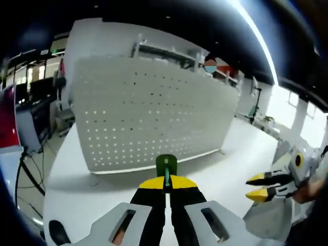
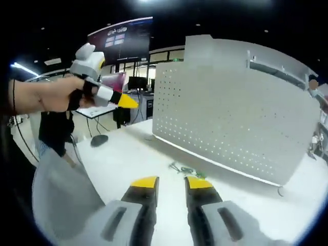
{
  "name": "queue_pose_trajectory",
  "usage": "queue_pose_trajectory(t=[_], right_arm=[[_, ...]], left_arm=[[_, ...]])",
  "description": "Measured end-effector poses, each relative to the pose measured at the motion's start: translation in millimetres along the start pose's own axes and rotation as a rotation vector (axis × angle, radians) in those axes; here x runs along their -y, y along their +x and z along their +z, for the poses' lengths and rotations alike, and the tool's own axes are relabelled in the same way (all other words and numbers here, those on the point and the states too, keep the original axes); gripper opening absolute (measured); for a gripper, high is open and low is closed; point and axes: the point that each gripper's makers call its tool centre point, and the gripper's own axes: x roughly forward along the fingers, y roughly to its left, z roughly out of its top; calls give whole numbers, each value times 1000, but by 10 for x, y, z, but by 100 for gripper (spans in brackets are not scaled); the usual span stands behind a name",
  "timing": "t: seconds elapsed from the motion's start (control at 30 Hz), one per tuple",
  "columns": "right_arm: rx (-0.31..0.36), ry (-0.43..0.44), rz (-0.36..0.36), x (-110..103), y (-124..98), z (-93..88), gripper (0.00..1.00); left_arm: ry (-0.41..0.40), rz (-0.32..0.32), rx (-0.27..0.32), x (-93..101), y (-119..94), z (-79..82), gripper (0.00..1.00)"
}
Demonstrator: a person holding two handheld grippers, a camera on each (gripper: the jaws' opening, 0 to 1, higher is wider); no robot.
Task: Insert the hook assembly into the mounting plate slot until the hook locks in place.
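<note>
The white perforated mounting plate (image 1: 154, 113) stands upright on the white table (image 1: 77, 195), just ahead of my left gripper (image 1: 167, 183). Its yellow-tipped jaws are shut on a small green hook assembly (image 1: 166, 165), which sticks up toward the plate's lower edge without touching it. My right gripper (image 2: 171, 183) is open with nothing between its fingers. It also appears at the right of the left gripper view (image 1: 261, 187). In the right gripper view the plate (image 2: 230, 118) runs across the middle. A hand holds the left gripper (image 2: 125, 101) high at the left.
A few loose green and wire hooks (image 2: 184, 170) lie on the table (image 2: 128, 159) in front of the plate. A dark rounded object (image 2: 98, 140) sits near the table's far edge. Desks, monitors (image 2: 123, 38) and cables (image 1: 25, 174) stand beyond the table.
</note>
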Motion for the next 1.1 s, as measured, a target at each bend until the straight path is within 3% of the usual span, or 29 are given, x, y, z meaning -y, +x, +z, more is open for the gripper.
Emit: queue_pose_trajectory(t=[0.1, 0.23, 0.3, 0.43, 0.63, 0.77, 0.87, 1.0, 1.1], right_arm=[[-58, -24, -77, 117, -124, -217, 21], [-85, -46, -109, 157, -181, -365, 24], [-97, -54, -117, 162, -171, -421, 25], [-126, -39, -129, 172, -149, -541, 29], [-143, -83, -117, 141, -71, -585, 36], [-148, -96, -119, 136, -39, -597, 39], [-89, -149, -181, 207, -35, -485, 39], [-87, -149, -217, 268, -47, -488, 37], [-61, -166, -269, 357, -97, -438, 35]], left_arm=[[0, 30, 31, -79, 42, 128, 1], [66, 81, 81, -172, 113, 338, 1], [160, 134, 109, -261, 148, 445, 1], [194, 166, 116, -304, 210, 513, 1], [160, 186, 145, -395, 308, 665, 1], [140, 206, 179, -483, 362, 866, 1], [138, 224, 207, -555, 401, 1056, 1], [136, 238, 229, -622, 489, 1207, 1], [182, 260, 235, -650, 566, 1312, 1]])
